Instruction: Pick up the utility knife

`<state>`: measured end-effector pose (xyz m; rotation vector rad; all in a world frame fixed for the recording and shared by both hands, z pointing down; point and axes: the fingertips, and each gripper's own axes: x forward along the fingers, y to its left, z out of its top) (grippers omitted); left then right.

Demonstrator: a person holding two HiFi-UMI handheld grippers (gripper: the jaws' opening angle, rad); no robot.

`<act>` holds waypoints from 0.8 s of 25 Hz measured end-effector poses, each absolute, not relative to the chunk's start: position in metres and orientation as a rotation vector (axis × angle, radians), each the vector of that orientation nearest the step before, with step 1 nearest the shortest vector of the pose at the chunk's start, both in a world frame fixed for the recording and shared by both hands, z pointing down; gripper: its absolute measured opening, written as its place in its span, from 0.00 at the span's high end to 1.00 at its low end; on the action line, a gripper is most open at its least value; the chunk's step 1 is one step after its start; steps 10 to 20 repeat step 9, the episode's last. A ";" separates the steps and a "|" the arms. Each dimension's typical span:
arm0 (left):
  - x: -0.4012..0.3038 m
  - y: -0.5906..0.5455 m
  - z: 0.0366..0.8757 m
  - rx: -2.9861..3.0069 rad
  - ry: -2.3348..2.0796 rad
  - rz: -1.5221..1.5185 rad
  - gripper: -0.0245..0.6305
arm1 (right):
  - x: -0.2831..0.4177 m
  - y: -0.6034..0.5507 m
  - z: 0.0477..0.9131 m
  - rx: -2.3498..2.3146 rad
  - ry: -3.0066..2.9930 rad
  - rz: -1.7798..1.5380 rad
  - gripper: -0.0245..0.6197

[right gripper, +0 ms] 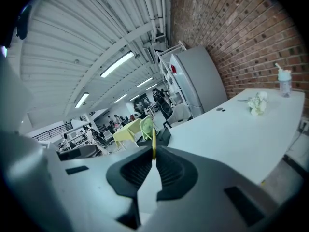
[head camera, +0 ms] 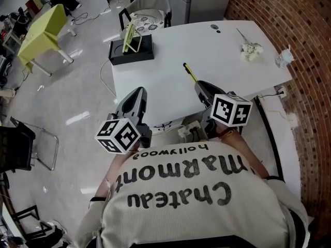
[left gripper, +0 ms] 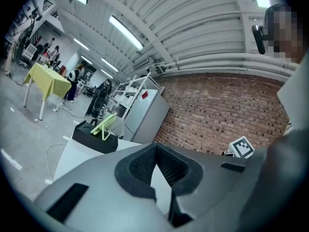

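Observation:
The utility knife [head camera: 190,73] is slim, yellow and black, and sticks forward out of my right gripper [head camera: 201,87] above the near edge of the white table [head camera: 227,45]. In the right gripper view its yellow edge [right gripper: 153,140] stands upright between the tips, and my right gripper [right gripper: 153,152] is shut on it. My left gripper [head camera: 138,91] hovers to the left, off the table's near left corner. In the left gripper view its jaws meet at the tip with nothing between them [left gripper: 155,148].
A black box carrying a yellow-green stand [head camera: 131,49] sits at the table's far left corner. White flowers [head camera: 251,50] and a small plastic bottle [head camera: 284,58] lie at the right, by the brick wall. A power strip with cables [head camera: 189,130] is below the near edge.

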<state>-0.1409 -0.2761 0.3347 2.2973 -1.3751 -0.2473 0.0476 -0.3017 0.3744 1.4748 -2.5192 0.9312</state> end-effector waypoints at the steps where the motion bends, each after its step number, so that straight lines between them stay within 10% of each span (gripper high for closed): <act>1: -0.142 -0.277 0.335 2.297 -1.375 -0.249 0.96 | 0.047 -0.303 0.375 1.474 -2.519 0.929 0.92; 20: -0.140 -0.283 0.332 2.296 -1.385 -0.254 0.96 | 0.048 -0.309 0.372 1.468 -2.526 0.925 0.92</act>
